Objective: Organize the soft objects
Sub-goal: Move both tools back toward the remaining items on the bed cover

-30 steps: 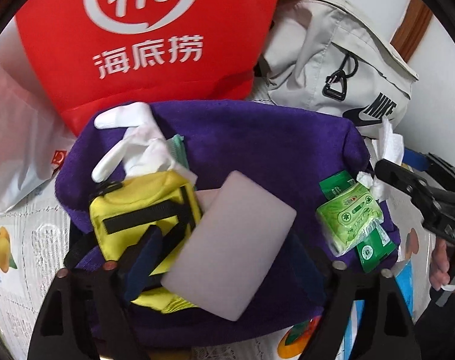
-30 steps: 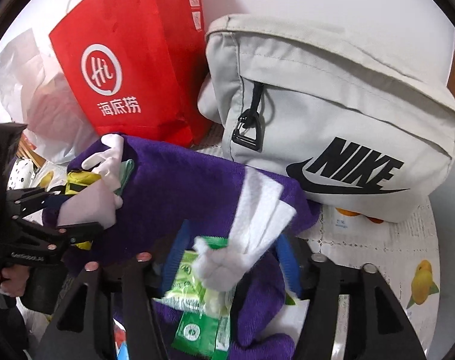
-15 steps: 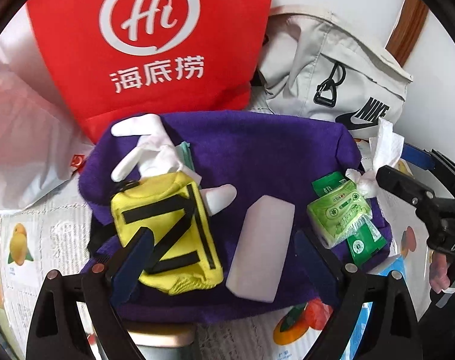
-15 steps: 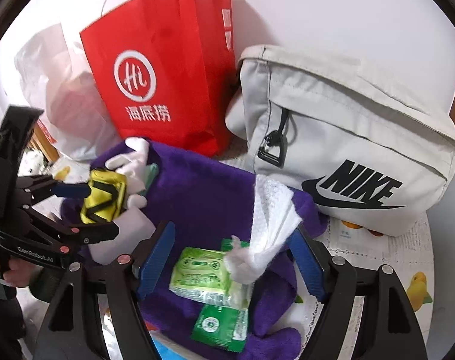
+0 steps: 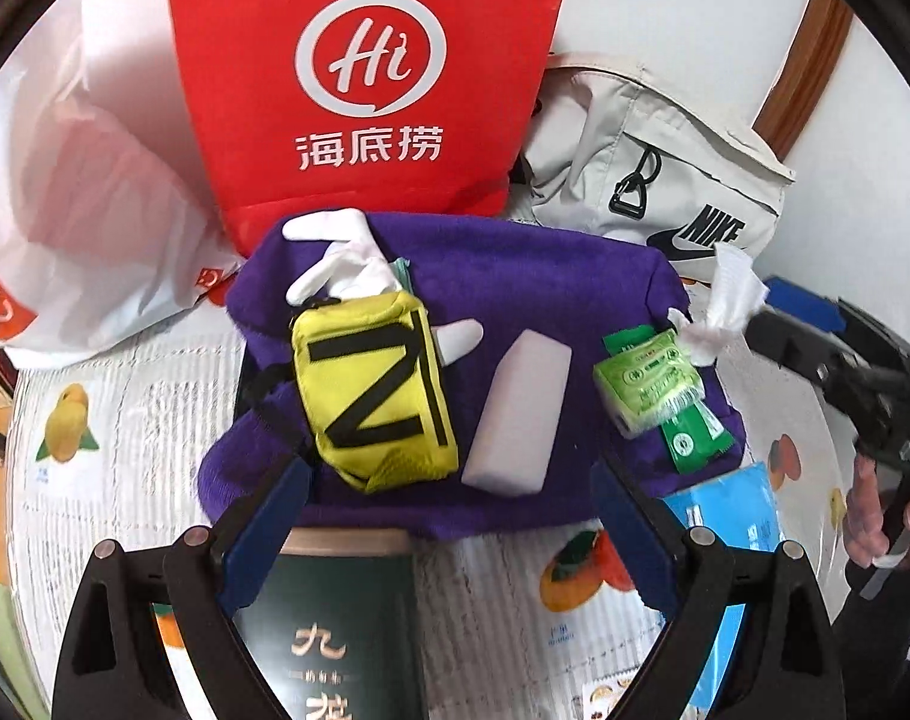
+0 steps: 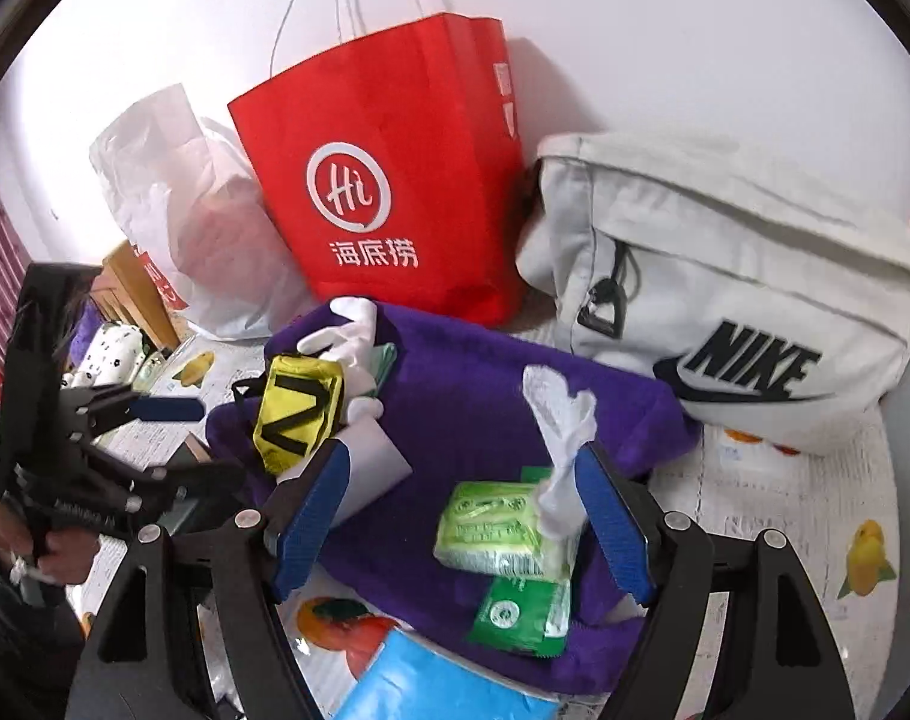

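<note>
A folded purple plush towel [image 5: 515, 276] lies on the fruit-printed white table cover [image 5: 119, 420]. On it rest a yellow fabric pouch with black straps [image 5: 374, 396], a white cotton glove [image 5: 341, 264] partly beneath it, a pale lilac rectangular pad [image 5: 518, 414], and a light-green tissue pack [image 6: 500, 528] with a white tissue [image 6: 560, 426] sticking up. The left gripper [image 5: 449, 531] hangs wide open and empty at the towel's near edge. The right gripper [image 6: 464, 516] is spread wide around the tissue pack; whether its right finger touches the tissue is hard to tell. Behind stand a red paper shopping bag [image 6: 395, 180] and a cream canvas bag [image 6: 725, 276].
</note>
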